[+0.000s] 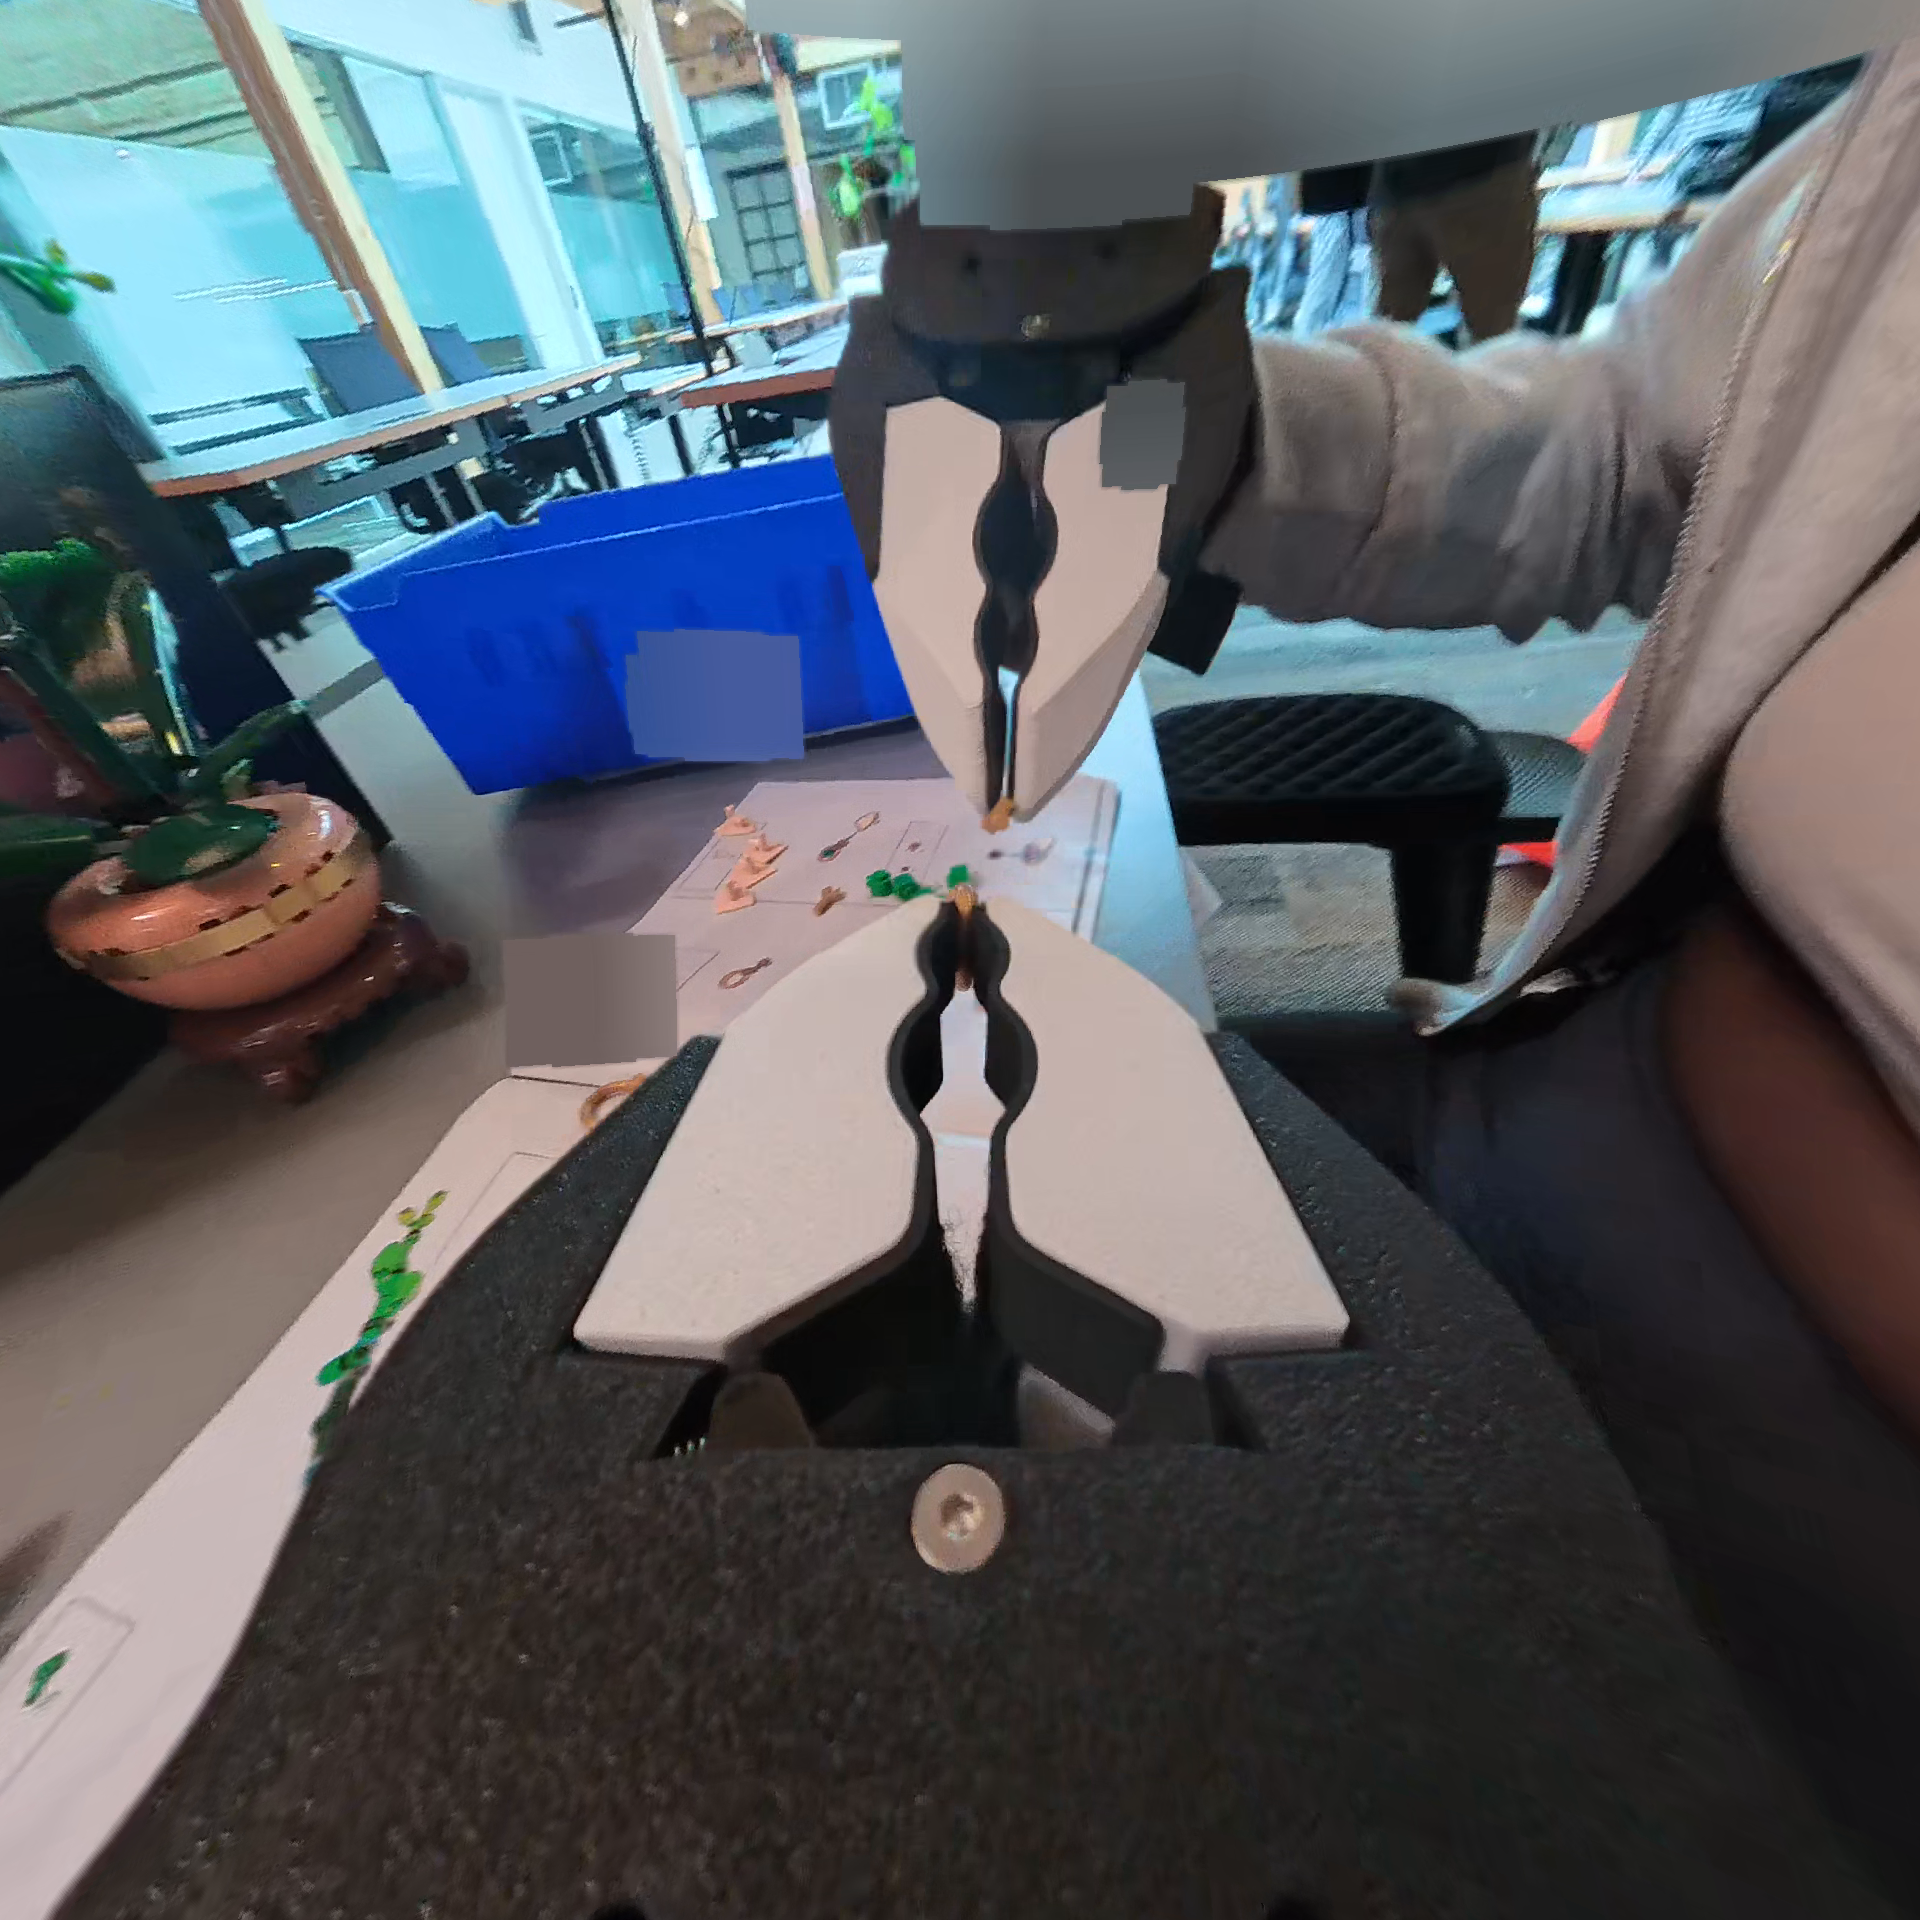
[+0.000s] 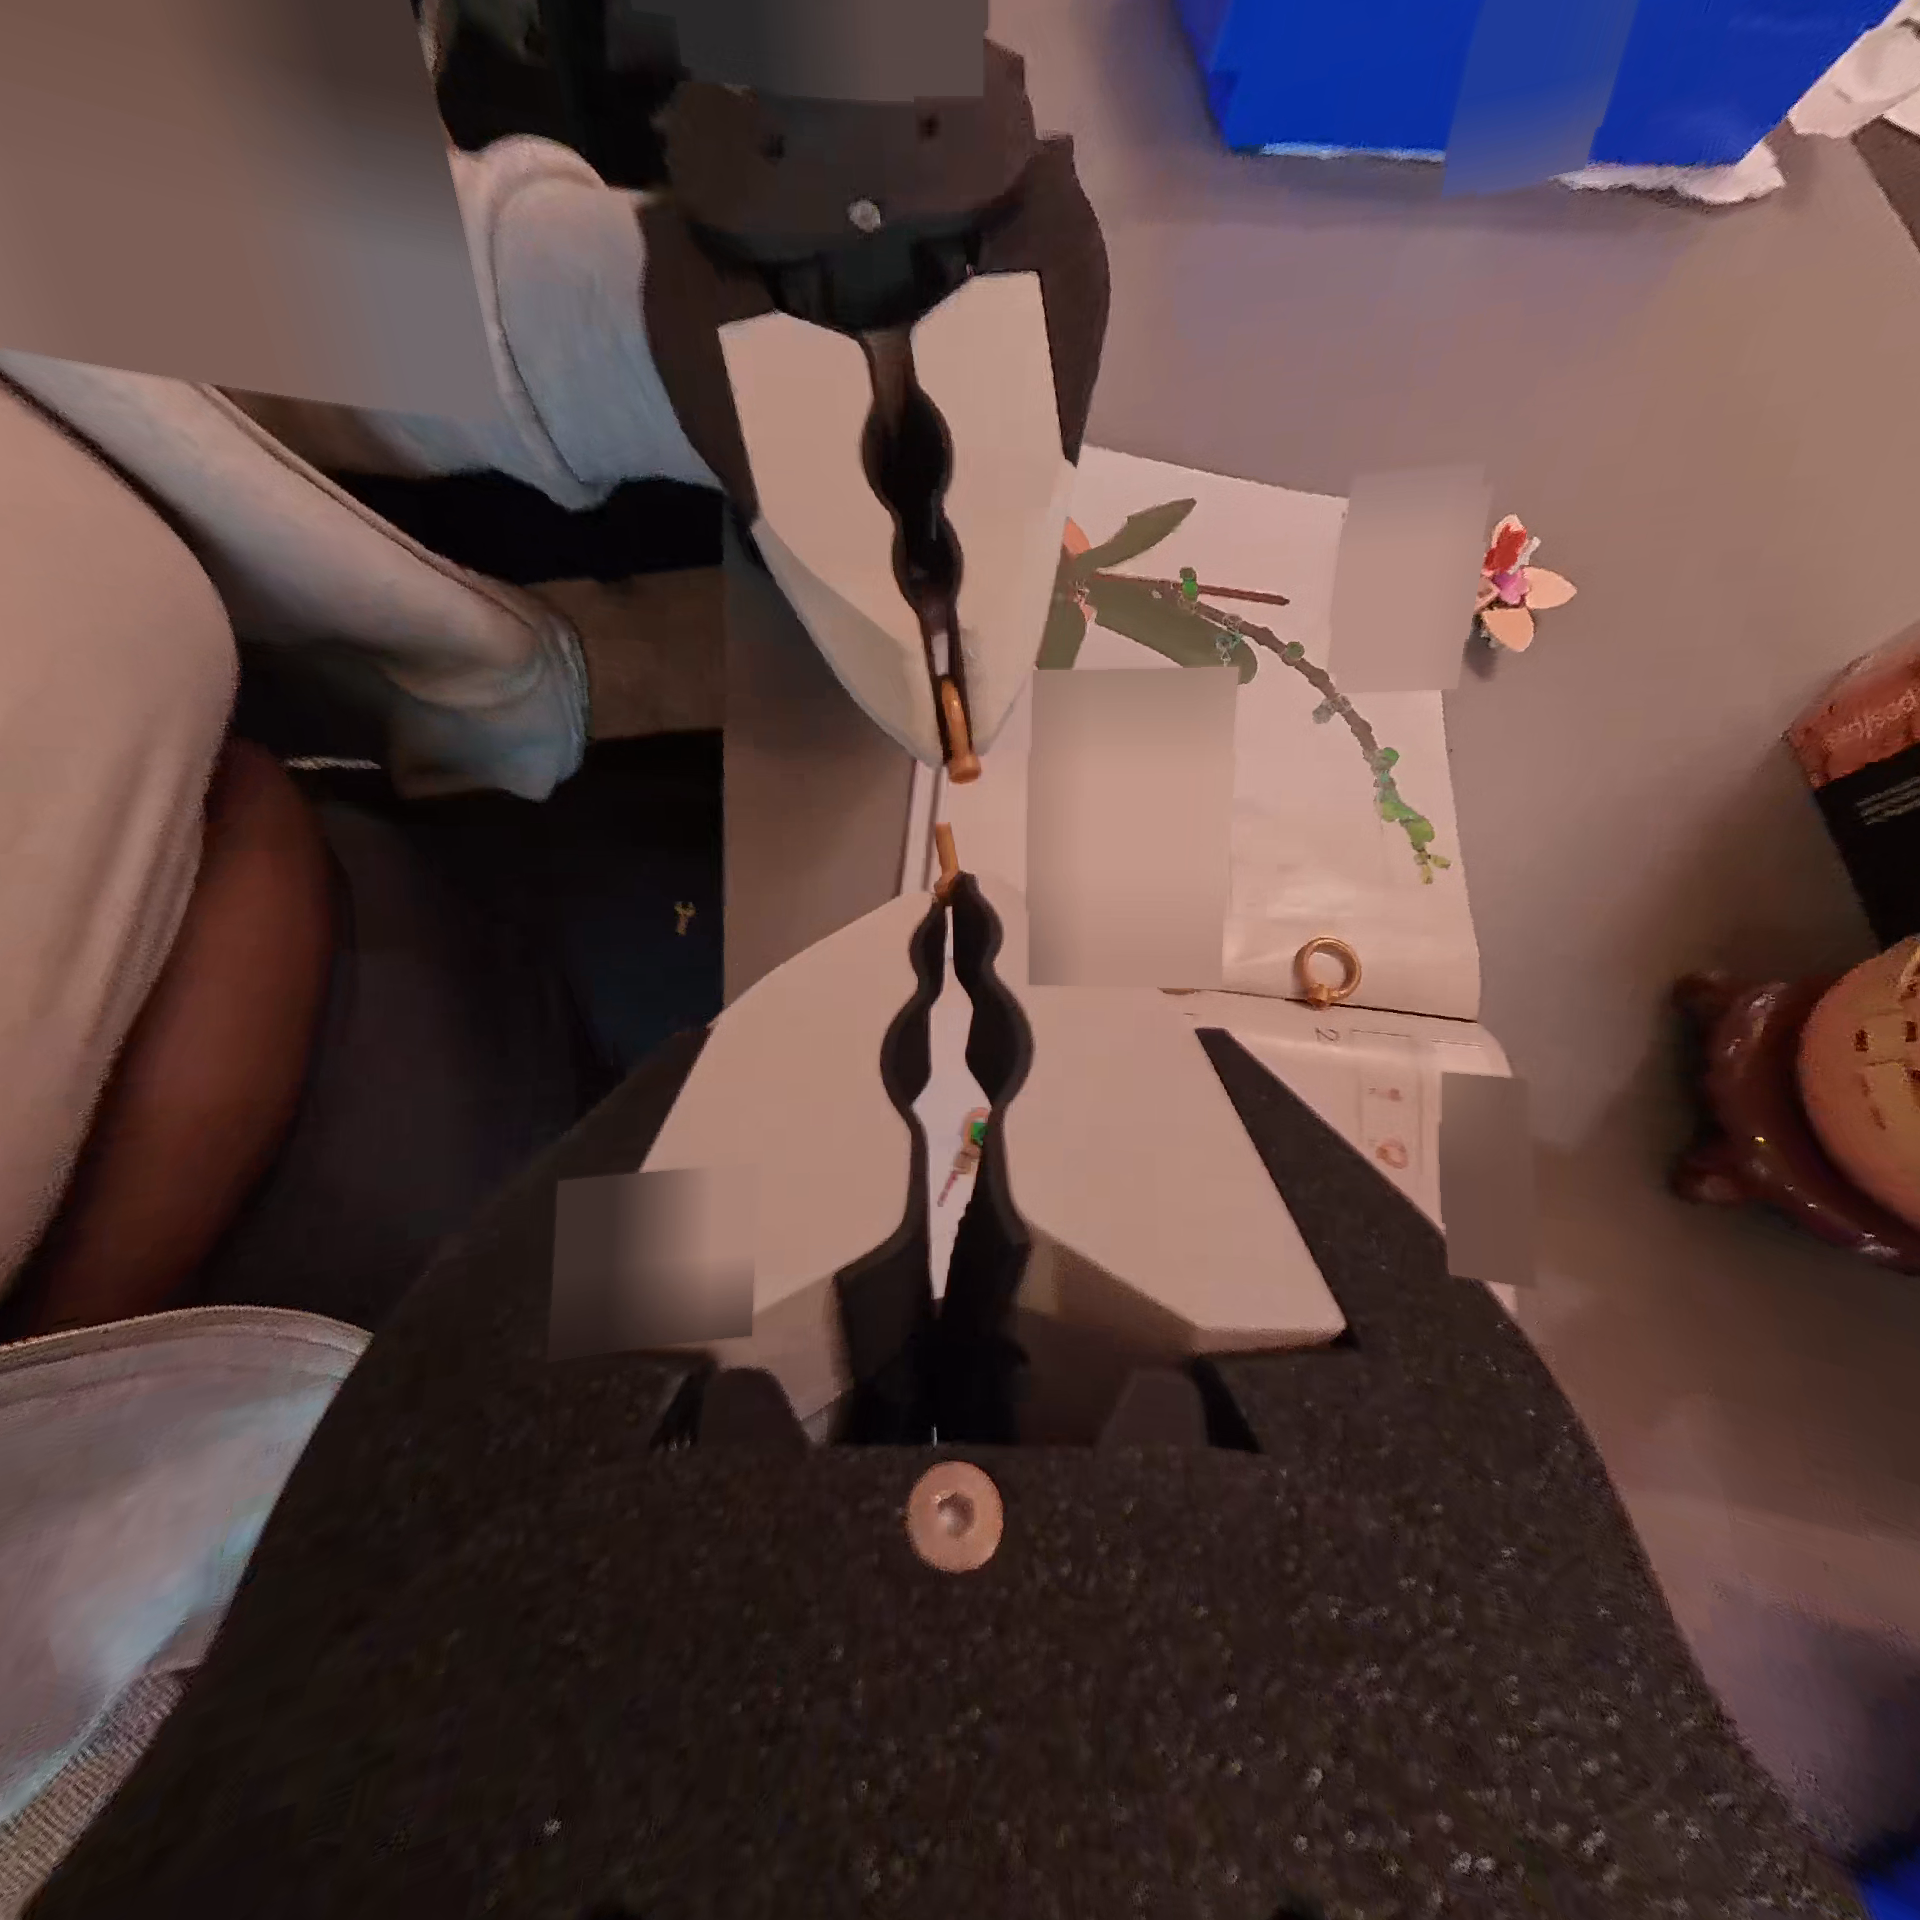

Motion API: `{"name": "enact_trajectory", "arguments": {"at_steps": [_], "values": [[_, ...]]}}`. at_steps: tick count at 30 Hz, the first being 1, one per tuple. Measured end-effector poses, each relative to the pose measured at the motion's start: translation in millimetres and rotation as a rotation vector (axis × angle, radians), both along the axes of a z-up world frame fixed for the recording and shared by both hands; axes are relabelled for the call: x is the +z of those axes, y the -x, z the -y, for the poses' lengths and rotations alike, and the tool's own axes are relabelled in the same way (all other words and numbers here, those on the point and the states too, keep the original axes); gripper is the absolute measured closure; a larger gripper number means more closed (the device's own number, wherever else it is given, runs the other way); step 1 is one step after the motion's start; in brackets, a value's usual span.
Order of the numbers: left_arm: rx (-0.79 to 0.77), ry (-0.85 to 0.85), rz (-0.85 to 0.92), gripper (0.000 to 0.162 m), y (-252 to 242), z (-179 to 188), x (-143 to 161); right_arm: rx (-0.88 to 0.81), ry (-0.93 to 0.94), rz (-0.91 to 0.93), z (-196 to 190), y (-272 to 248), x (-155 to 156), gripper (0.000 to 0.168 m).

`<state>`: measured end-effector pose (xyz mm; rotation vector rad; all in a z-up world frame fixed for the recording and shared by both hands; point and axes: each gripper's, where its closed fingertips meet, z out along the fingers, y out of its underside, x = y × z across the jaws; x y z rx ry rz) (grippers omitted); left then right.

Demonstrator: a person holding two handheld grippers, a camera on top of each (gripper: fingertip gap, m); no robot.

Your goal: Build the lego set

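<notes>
My left gripper [image 1: 962, 906] is shut on a small gold ring piece [image 1: 964, 935] held between its tips. The same gripper comes in from the top of the right wrist view [image 2: 961, 764], with the ring piece [image 2: 956, 722] sticking out. My right gripper [image 2: 951, 888] is shut on a short gold peg piece [image 2: 945, 847]. It hangs tips down in the left wrist view [image 1: 1003, 816] with the peg [image 1: 995, 821] at its tips. The two grippers point tip to tip above the instruction booklet [image 2: 1299, 831]. A small gap separates the two pieces.
Another gold ring [image 2: 1322, 971] lies on the booklet, and a pink flower [image 2: 1517, 592] beside it. Tan pieces [image 1: 750, 862] and green pieces [image 1: 896, 883] lie on a parts sheet. A pink pot with a plant [image 1: 218, 894] stands left, a blue bin [image 1: 623, 623] behind. A person sits close by.
</notes>
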<state>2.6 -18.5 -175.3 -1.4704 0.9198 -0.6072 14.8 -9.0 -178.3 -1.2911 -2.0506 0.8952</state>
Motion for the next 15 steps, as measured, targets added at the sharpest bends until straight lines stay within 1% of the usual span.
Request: {"name": "enact_trajectory", "arguments": {"at_steps": [2, 4, 8, 11, 15], "values": [[0.026, -0.03, -0.019, 0.16, 0, -3, -2, 0.004, -0.056, 0.019, -5, 5, -5, 0.167], [0.069, -0.08, -0.077, 0.16, 3, -8, -6, 0.007, -0.097, 0.018, -8, 10, -9, 0.168], [0.136, -0.164, -0.168, 0.16, 7, -15, -11, 0.001, -0.124, 0.027, -13, 13, -15, 0.168], [0.153, -0.184, -0.196, 0.16, 7, -18, -14, -0.02, -0.127, 0.048, -23, 14, -22, 0.168], [0.171, -0.193, -0.224, 0.16, 7, -20, -16, -0.008, -0.149, 0.039, -24, 18, -26, 0.168]]}}
